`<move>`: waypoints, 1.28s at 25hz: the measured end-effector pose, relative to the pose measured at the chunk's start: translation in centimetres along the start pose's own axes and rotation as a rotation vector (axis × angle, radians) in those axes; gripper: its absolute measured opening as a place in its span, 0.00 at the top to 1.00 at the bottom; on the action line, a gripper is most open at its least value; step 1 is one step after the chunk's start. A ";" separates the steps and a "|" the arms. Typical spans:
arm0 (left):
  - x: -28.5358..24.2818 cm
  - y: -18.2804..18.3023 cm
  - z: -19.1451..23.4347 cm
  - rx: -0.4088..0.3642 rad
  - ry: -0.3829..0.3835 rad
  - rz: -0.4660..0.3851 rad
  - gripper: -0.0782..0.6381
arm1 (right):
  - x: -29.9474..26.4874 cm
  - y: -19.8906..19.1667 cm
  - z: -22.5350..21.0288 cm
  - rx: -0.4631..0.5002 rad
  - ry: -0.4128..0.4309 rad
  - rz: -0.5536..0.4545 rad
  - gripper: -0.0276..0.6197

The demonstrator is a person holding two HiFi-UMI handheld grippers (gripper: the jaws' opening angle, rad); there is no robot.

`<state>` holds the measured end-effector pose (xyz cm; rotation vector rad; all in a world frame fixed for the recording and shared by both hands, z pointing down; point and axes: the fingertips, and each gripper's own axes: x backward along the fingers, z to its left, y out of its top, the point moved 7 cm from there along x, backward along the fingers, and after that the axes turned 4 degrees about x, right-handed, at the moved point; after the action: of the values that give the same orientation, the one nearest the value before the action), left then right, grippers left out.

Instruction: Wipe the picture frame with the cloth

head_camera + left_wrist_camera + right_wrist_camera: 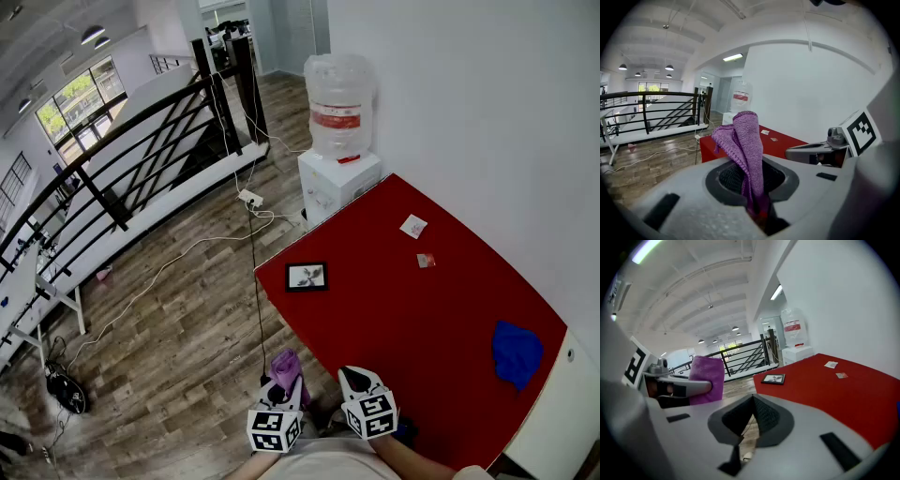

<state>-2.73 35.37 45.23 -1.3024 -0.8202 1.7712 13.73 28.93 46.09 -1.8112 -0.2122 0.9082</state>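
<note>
A black railing [112, 178] runs along the wooden floor at far left; the left gripper [284, 382] is clamped on a purple cloth [285, 365], whose knitted folds stand bunched above the jaws in the left gripper view [747, 145]; both are held off the near edge of the red table [403, 319]. The picture frame [307, 276] lies flat near the table's left corner, well apart from both grippers; it is small, with a black border around a pale picture bearing a dark leafy shape. The right gripper [355, 379] has its jaws pressed together with nothing between them; farther right lie two small cards [413, 226] and a crumpled blue cloth [517, 352].
</note>
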 end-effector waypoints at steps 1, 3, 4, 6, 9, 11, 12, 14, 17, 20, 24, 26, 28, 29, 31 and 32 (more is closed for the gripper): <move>-0.4 0.1 0.1 0.001 -0.001 0.002 0.81 | -0.3 0.1 -0.3 -0.002 -0.002 0.003 0.95; -1.2 0.4 0.6 0.004 -0.004 0.006 0.81 | -1.1 0.2 -0.7 -0.008 -0.007 0.008 0.95; -1.7 0.6 0.9 0.005 -0.007 0.008 0.81 | -1.6 0.4 -0.9 -0.012 -0.009 0.011 0.95; -2.9 1.2 1.9 0.003 -0.015 0.009 0.81 | -3.0 0.9 -1.4 -0.016 -0.018 0.015 0.95; -5.1 2.5 3.6 -0.004 -0.034 0.015 0.81 | -5.3 2.1 -2.2 -0.021 -0.040 0.016 0.95; -6.7 3.6 4.9 -0.010 -0.051 0.020 0.81 | -6.9 3.1 -2.7 -0.028 -0.058 0.014 0.95; -7.4 4.4 5.6 -0.016 -0.060 0.020 0.81 | -7.7 3.8 -2.9 -0.031 -0.068 0.011 0.95; -8.9 6.0 7.0 -0.030 -0.080 0.016 0.81 | -9.4 5.2 -3.3 -0.034 -0.089 0.004 0.95; -10.7 8.1 9.3 -0.045 -0.105 0.013 0.81 | -11.9 7.1 -3.6 -0.040 -0.117 -0.006 0.95; -12.0 9.7 11.6 -0.063 -0.126 0.020 0.81 | -14.1 8.8 -3.2 -0.045 -0.142 -0.013 0.95; -13.5 11.3 13.7 -0.077 -0.147 0.024 0.81 | -16.3 10.4 -3.2 -0.050 -0.172 -0.022 0.95; -14.1 11.6 14.4 -0.071 -0.149 0.028 0.81 | -17.2 10.8 -3.4 -0.054 -0.176 -0.016 0.95; -14.7 11.9 14.7 -0.065 -0.151 0.030 0.81 | -17.8 11.2 -3.7 -0.052 -0.176 -0.010 0.95; -15.1 12.1 14.9 -0.063 -0.151 0.031 0.81 | -18.0 11.5 -3.9 -0.050 -0.175 -0.009 0.95; -15.7 12.6 15.0 -0.057 -0.149 0.032 0.81 | -18.4 12.1 -4.4 -0.047 -0.174 -0.006 0.95; -15.9 12.9 14.9 -0.054 -0.147 0.032 0.81 | -18.6 12.4 -4.7 -0.046 -0.173 -0.004 0.95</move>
<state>-16.99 14.40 45.72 -1.2367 -0.9393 1.8993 0.69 10.25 45.15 -1.7744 -0.3486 1.0658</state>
